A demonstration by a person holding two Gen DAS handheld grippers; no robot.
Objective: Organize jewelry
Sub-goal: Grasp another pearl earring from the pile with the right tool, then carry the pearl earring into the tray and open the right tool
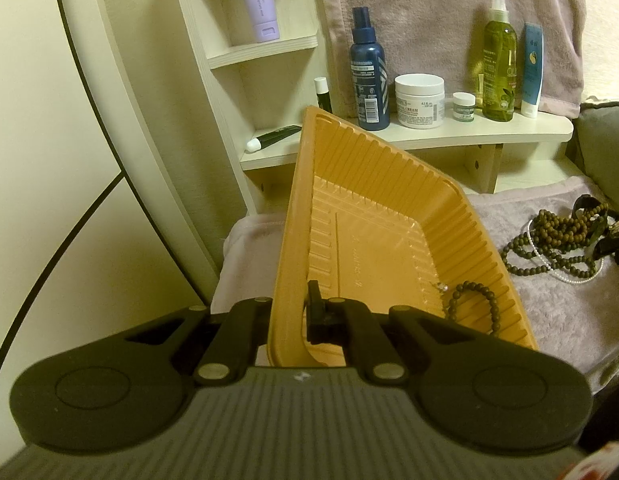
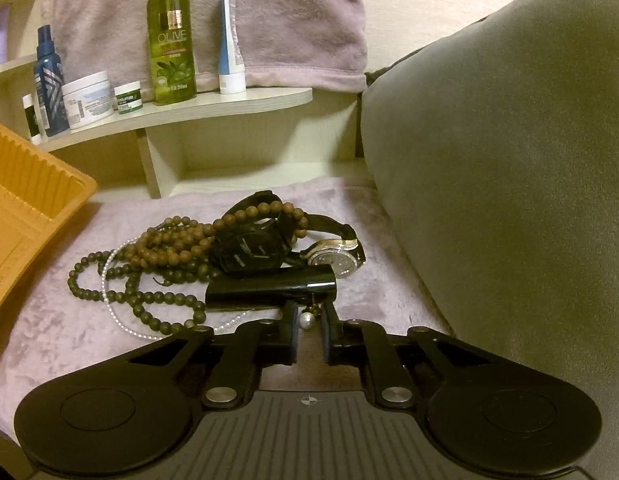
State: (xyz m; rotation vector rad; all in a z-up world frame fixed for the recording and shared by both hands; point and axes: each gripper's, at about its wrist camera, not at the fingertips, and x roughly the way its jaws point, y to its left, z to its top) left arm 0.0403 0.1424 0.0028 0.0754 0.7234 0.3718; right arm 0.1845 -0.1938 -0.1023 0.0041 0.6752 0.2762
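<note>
Left gripper [image 1: 291,312] clamped on orange tray [image 1: 373,216] wall (bead bracelet [image 1: 471,304] inside). Right gripper [image 2: 309,314] nearly closed around pearl earring [image 2: 307,319], right of tray; contact unclear.

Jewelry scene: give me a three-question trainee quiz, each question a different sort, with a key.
1. True or false: the orange tray is empty.
2. The left gripper is shut on: A) the tray's wall, B) a green bottle, C) a watch.
3. Short answer: what small round thing lies between the fingers of the right gripper?

Key: 1. False, a bead bracelet lies inside. 2. A. 3. A pearl bead.
</note>
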